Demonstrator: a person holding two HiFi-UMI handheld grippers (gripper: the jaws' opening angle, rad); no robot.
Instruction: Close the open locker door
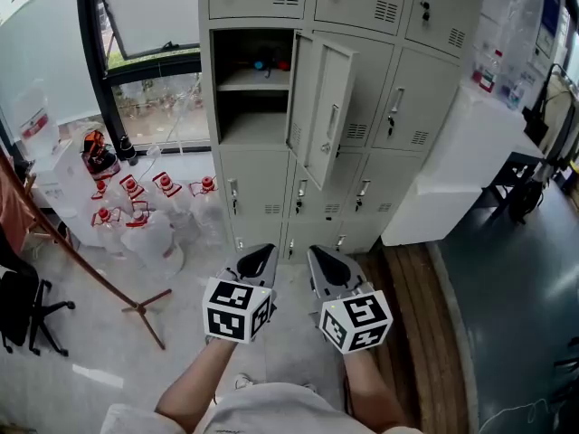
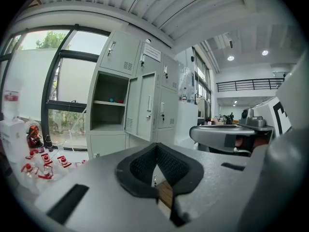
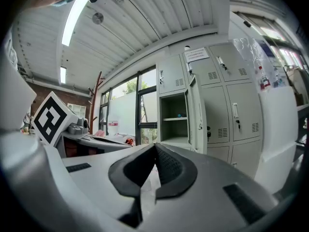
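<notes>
A grey locker bank [image 1: 362, 107] stands ahead. One middle-row door [image 1: 327, 107] hangs open, swung out to the right of its compartment [image 1: 253, 84], which has a shelf with small items on it. Both grippers are held low and side by side, well short of the lockers. My left gripper [image 1: 256, 262] is shut and empty, and so is my right gripper [image 1: 326, 265]. In the left gripper view the open door [image 2: 147, 105] is beyond the closed tips of the left gripper [image 2: 156, 146]. The right gripper view shows the door [image 3: 198, 112] edge-on past the right gripper [image 3: 155, 146].
Several red-capped plastic water bottles [image 1: 136, 211] crowd the floor left of the lockers, under a window [image 1: 149, 70]. A slanted wooden stand [image 1: 90, 269] and a black chair [image 1: 23, 310] are at the left. A white cabinet [image 1: 461, 161] juts out on the right.
</notes>
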